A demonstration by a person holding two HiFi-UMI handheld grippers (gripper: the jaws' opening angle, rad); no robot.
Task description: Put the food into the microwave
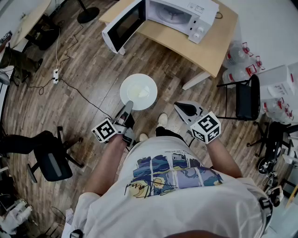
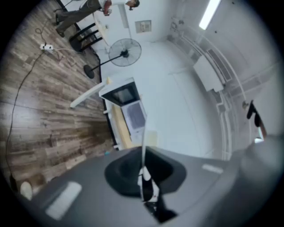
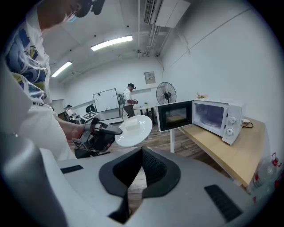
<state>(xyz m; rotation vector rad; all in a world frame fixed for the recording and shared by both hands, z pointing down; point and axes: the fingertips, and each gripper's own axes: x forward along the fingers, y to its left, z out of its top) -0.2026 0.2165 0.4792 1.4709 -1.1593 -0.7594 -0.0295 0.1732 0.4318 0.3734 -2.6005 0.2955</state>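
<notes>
A white plate (image 1: 138, 91) with a pale block of food (image 1: 140, 92) on it hangs level above the wooden floor. My left gripper (image 1: 126, 110) is shut on its near rim. In the left gripper view the plate (image 2: 144, 139) shows edge-on as a thin line between the jaws of my left gripper (image 2: 143, 173). My right gripper (image 1: 185, 109) hangs to the plate's right, shut with nothing in it; its tips (image 3: 142, 150) meet. From there the plate (image 3: 133, 131), the food (image 3: 130, 125) and the left gripper (image 3: 104, 129) show. The white microwave (image 1: 182, 13) stands on a wooden table (image 1: 209, 49), its door (image 1: 123, 24) swung open.
Black office chairs (image 1: 51, 158) (image 1: 247, 97) stand left and right of me. Water bottles (image 1: 240, 62) and plastic boxes (image 1: 279, 83) sit beyond the table's right end. A cable with a power strip (image 1: 56, 74) runs over the floor. A fan (image 3: 166, 93) and a person (image 3: 128, 99) are far off.
</notes>
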